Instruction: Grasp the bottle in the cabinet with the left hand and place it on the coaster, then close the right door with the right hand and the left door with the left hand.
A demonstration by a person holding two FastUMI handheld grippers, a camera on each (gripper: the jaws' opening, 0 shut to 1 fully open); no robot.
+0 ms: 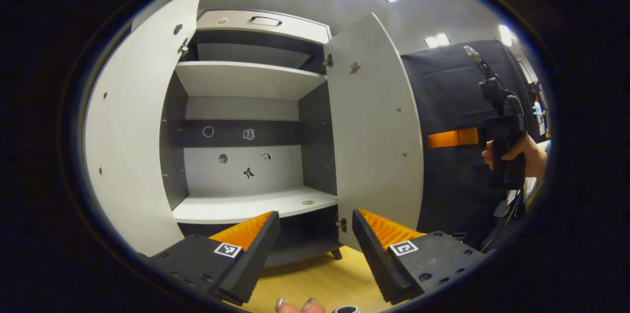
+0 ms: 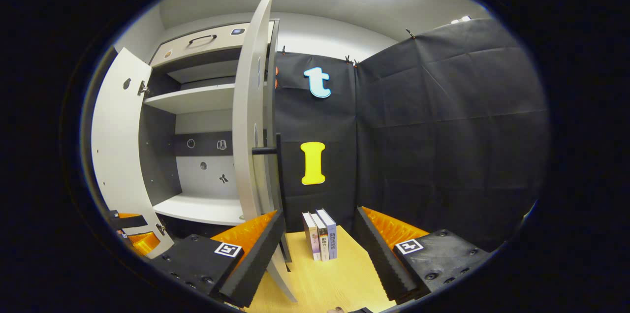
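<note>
The grey cabinet [image 1: 246, 81] stands before me with both doors swung out. Its shelves [image 1: 246, 207] hold no bottle; a small round spot [image 1: 307, 202] lies on the lower one. My left gripper [image 1: 315, 214] is open and empty, facing the lower shelf. The left door [image 1: 128, 145] hangs at its left and the right door [image 1: 376, 140] at its right. A dark round rim [image 1: 346, 309] shows at the bottom edge beside a person's fingertips [image 1: 295, 306]; I cannot tell what it is. My right gripper [image 2: 320, 212] is open, just right of the right door's edge [image 2: 251, 131] and its bar handle [image 2: 266, 150].
Three books [image 2: 321, 234] stand upright on the wooden tabletop [image 2: 334, 283] against the black cloth wall. A hand holds the right gripper [image 1: 445, 138] beyond the right door. The left gripper [image 2: 133, 232] shows low beside the left door [image 2: 115, 155].
</note>
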